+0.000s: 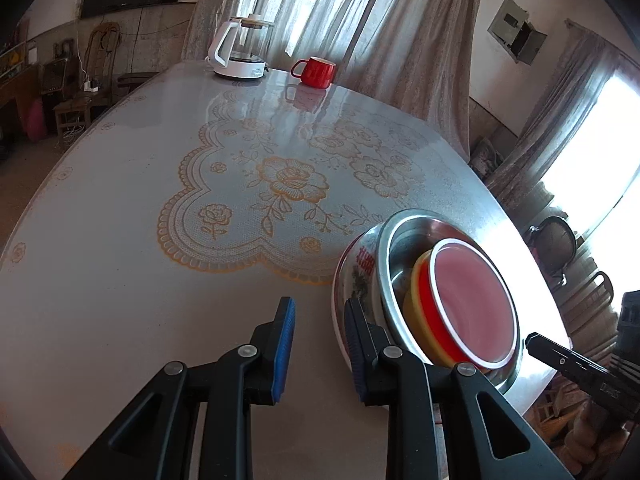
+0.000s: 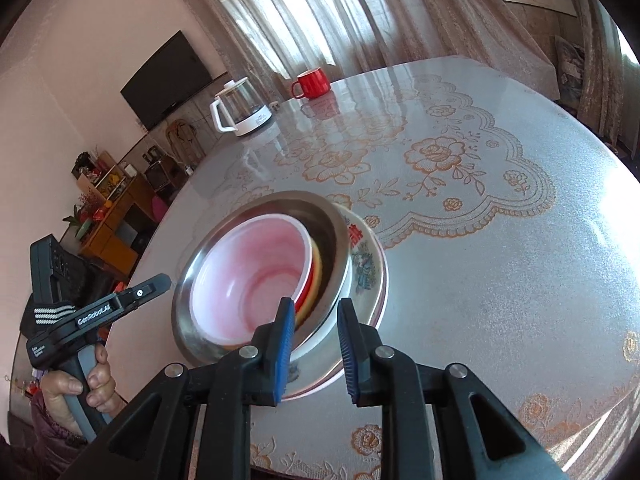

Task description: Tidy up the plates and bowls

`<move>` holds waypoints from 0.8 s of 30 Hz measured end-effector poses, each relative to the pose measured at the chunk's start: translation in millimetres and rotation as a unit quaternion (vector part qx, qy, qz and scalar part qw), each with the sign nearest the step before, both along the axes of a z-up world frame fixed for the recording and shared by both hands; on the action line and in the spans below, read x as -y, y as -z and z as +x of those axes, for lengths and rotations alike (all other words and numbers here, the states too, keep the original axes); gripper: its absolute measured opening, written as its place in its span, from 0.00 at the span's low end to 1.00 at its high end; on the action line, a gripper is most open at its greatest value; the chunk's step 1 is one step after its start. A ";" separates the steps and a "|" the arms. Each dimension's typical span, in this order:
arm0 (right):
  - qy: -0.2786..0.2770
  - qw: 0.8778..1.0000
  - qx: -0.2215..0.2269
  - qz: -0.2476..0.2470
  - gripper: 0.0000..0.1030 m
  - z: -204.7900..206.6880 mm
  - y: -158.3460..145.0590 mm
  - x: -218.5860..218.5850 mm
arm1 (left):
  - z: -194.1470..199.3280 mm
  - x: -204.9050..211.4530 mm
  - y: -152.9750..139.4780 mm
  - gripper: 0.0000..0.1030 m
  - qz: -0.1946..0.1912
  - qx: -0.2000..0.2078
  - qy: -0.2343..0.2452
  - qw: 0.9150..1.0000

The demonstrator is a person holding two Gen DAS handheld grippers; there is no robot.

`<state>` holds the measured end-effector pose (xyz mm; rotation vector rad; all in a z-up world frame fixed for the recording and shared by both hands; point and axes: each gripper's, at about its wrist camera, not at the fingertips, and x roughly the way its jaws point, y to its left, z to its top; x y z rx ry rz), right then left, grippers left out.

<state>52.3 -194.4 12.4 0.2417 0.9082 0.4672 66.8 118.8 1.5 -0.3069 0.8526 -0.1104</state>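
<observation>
- The table carries a pale cloth with orange lace flowers and spreads out beyond both pairs of fingers.
- The stack of dishes sits at the table's near edge: a flowered plate at the bottom, then a steel bowl, a yellow bowl, and a red bowl with a pink inside on top.
- The left gripper is wide open on nothing; the stack lies just past its right finger.
- The right gripper is wide open, its fingers either side of the stack's near rim.
- Far ahead of the fingers stand a white kettle and a red mug, well apart from the stack.
</observation>
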 end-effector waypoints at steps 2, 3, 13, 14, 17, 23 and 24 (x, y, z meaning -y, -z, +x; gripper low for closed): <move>-0.020 1.000 -0.010 -0.001 0.23 -3.2 7.2 -6.7 | -0.6 1.7 7.8 0.25 0.009 -0.008 0.002 1.000; -0.026 1.000 -0.014 0.000 0.26 -3.9 10.3 -9.8 | -0.3 2.9 11.7 0.25 0.011 -0.014 0.002 1.000; -0.038 0.999 -0.023 0.022 0.35 2.5 18.9 -21.5 | -1.2 18.4 26.3 0.25 0.033 -0.024 0.009 0.999; -0.039 0.999 -0.022 0.022 0.35 2.2 18.6 -21.2 | -1.3 20.0 25.9 0.25 0.038 -0.023 0.010 0.999; -0.038 0.999 -0.015 0.021 0.35 -1.7 15.5 -17.6 | -3.7 21.6 26.6 0.25 0.040 -0.023 0.011 0.999; -0.006 1.000 0.005 0.020 0.35 -19.6 10.4 9.1 | -10.3 22.8 28.9 0.25 0.036 -0.022 0.012 0.999; -0.005 1.000 -0.002 0.016 0.35 -21.4 13.5 12.1 | -11.8 22.3 29.5 0.25 0.035 -0.022 0.013 0.999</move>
